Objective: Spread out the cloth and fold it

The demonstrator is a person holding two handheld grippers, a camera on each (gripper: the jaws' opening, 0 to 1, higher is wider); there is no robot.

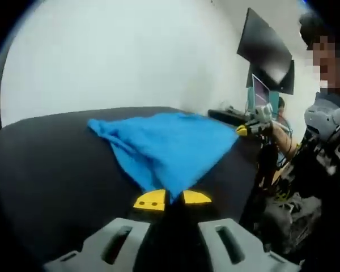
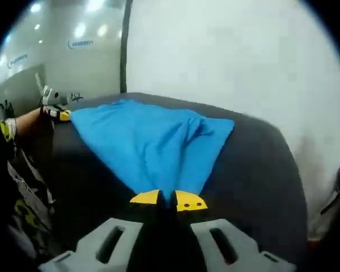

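Grippers (image 1: pixel 171 199) (image 2: pixel 168 199) clamping cloth (image 1: pixel 170 144), black table (image 1: pixel 51 164)

I'm in a lab or office: white wall (image 1: pixel 130 51), monitors (image 1: pixel 266 48) far right of my black table (image 1: pixel 51 164), ceiling lights (image 2: pixel 79 28) over a glass partition (image 2: pixel 62 51).

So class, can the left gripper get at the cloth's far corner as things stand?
Probably not now. The left gripper looks shut on the near corner of the cloth, so it is occupied. The way across the table looks free if it let go.
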